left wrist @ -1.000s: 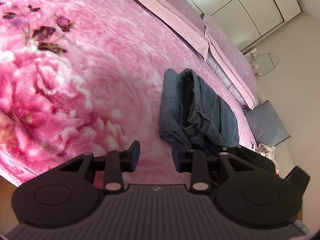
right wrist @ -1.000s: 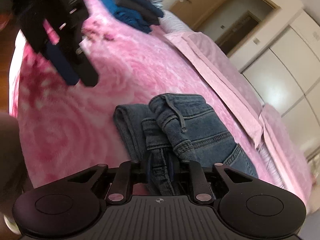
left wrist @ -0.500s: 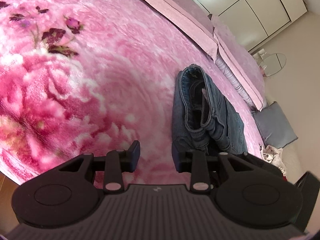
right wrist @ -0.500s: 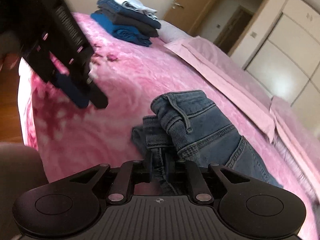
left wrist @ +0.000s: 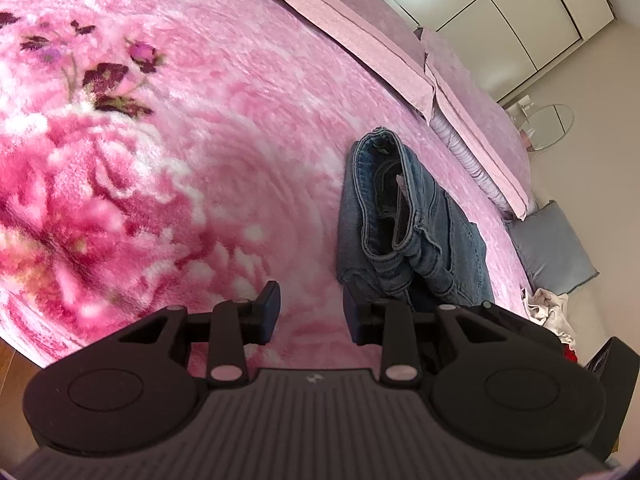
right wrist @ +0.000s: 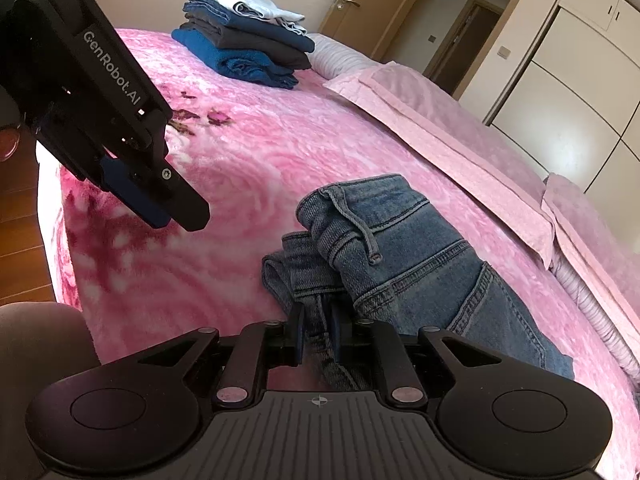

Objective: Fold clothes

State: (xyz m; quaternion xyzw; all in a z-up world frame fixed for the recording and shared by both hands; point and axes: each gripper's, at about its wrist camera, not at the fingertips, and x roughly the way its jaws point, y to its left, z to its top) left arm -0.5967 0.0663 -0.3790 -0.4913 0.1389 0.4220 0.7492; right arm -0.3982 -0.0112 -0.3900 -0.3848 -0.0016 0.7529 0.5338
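Folded blue jeans (right wrist: 404, 264) lie on the pink flowered blanket (right wrist: 248, 168) near the bed's front edge. My right gripper (right wrist: 317, 336) is shut on a denim fold at the bundle's near end, and the cloth runs up between its pads. In the left wrist view the jeans (left wrist: 404, 220) sit right of and beyond my left gripper (left wrist: 311, 312). It hovers open over bare blanket (left wrist: 200, 160) with nothing between its fingers. The right wrist view shows the left gripper (right wrist: 176, 208) hanging left of the jeans, apart from them.
A stack of folded clothes (right wrist: 244, 40) sits at the far end of the bed. Pink pillows (right wrist: 440, 128) line the right side. A grey cushion (left wrist: 552, 248) and crumpled cloth (left wrist: 548, 308) lie on the floor beyond. Wood floor (right wrist: 20, 240) lies left of the bed.
The right wrist has rolled, so its view sits more level. The pinched end of the jeans has drawn up, and the bundle stands narrower. The left gripper has held its place, still open.
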